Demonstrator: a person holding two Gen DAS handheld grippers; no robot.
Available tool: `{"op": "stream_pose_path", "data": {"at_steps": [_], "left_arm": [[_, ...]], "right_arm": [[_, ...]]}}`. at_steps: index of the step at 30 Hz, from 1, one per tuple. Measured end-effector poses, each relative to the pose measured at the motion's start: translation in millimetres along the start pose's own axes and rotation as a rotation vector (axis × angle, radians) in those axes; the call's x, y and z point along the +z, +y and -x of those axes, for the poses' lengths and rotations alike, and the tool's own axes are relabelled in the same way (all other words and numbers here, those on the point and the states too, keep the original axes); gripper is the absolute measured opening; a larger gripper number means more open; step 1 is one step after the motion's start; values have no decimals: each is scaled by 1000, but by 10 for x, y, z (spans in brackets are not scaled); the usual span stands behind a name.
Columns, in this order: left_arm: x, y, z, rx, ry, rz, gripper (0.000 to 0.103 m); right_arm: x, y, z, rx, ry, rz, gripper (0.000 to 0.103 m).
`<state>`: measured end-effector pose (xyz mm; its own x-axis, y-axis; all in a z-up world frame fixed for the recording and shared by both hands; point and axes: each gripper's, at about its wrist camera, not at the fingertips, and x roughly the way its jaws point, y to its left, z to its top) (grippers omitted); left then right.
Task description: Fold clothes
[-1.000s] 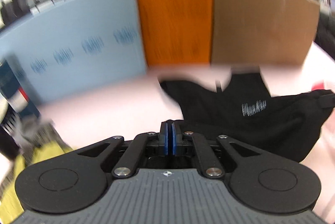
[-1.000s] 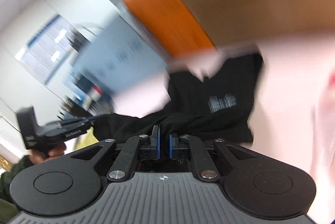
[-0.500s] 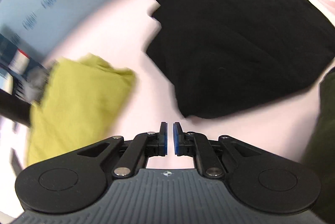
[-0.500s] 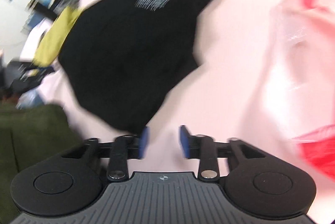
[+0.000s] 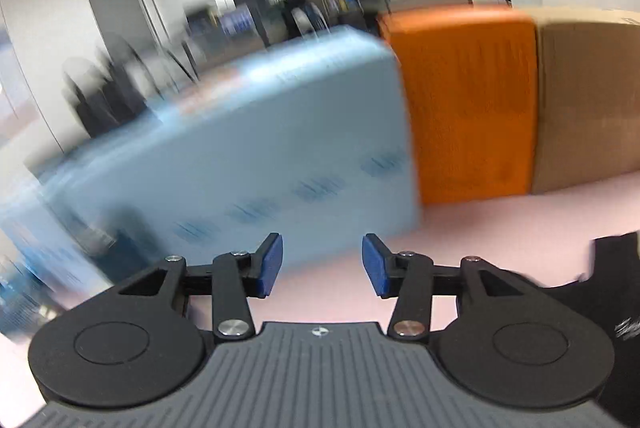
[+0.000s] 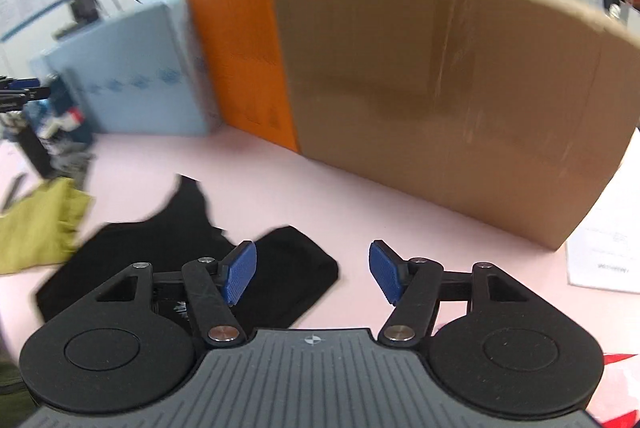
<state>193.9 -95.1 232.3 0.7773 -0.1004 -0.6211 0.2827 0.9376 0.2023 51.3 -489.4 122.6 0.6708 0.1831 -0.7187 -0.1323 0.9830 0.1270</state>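
A black garment (image 6: 180, 240) lies on the pink table (image 6: 360, 212), below and left of my right gripper (image 6: 312, 270). That gripper is open and empty, above the table. In the left wrist view the black garment (image 5: 600, 292) shows only at the lower right edge, with white print on it. My left gripper (image 5: 322, 264) is open and empty, raised and pointing at the boxes behind the table. A yellow-green garment (image 6: 36, 224) lies at the left in the right wrist view.
A light blue box (image 5: 248, 164), an orange box (image 5: 468, 100) and a brown cardboard box (image 6: 460, 100) stand in a row along the table's far edge. White paper (image 6: 604, 240) lies at the right. A red-and-white item (image 6: 616, 360) shows at the lower right.
Both grippers have opened wide and tilted up from looking down at the black garment to facing the boxes. The garment lies flat on the table, released.
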Motion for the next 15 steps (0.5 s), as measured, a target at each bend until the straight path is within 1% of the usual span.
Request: {"op": "stream_pose_path", "data": {"at_steps": [2,4,7,8,9,12,15], "left_arm": [[-104,-132,-402,-112,84,60,41],[-203,-248,-796,-227,171,133,41],[-307,-282,-1314,-416,322,346,41],[-336,-294,-1468,-466,363,409,41],[-349,-308,-1567,-483,376,445,42],[-395,-359,-1817,-499,408,528,45],[-495,-398,-1995,-485,444,584,45]], "right_arm": [[-87,-59,-353,-26,23,-26,57],[-178,-153,-634,-31,40,-76,57],[-278,-268,-922,-15,63,-135,57],[-295,-291,-986,-4,67,-146,57],[-313,-313,-1051,7,72,-157,57],[-354,-377,-1197,37,76,-184,58],[-398,-387,-1227,53,67,-201,59]]}}
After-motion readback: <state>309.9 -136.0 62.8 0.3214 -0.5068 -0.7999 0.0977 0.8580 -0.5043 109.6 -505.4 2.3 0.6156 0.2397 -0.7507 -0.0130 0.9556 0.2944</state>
